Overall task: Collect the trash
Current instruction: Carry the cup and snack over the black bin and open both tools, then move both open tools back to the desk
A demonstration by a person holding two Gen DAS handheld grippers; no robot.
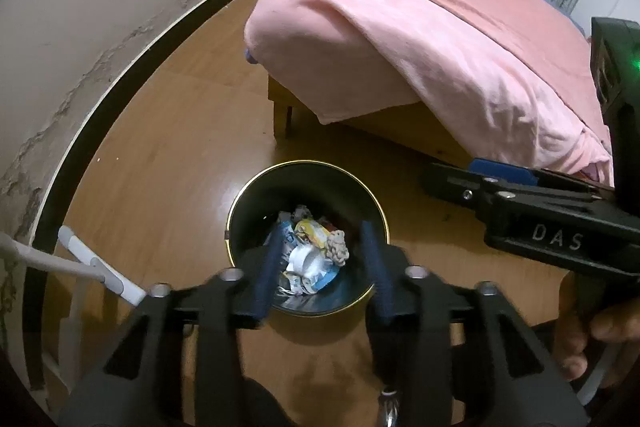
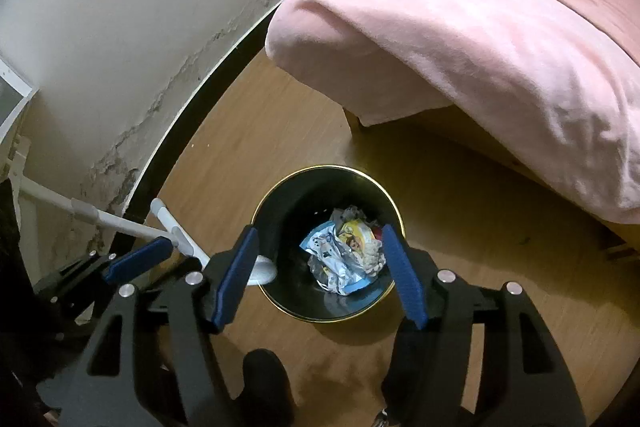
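A round black bin [image 1: 240, 211] with a gold rim [image 2: 256, 219] stands on the wooden floor. At its bottom lies crumpled trash [image 1: 308, 259]: printed wrappers [image 2: 340, 259], white paper and a beige knotted lump [image 1: 338, 247]. My left gripper [image 1: 322, 231] hangs over the bin mouth, open, with nothing between its blue pads [image 1: 266, 267]. My right gripper [image 2: 320, 231] is also above the bin, open and empty. In the left wrist view the right gripper's black body [image 1: 556, 227] juts in from the right, held by a hand [image 1: 580, 339]. The left gripper's blue finger [image 2: 136, 261] shows at the left of the right wrist view.
A bed with a pink blanket [image 1: 420, 39] overhangs the floor just behind and right of the bin [image 2: 480, 47]. A white pole stand [image 1: 100, 267] leans left of the bin, its foot [image 2: 262, 271] touching the rim. The flaking wall and dark baseboard [image 2: 180, 131] curve along the left.
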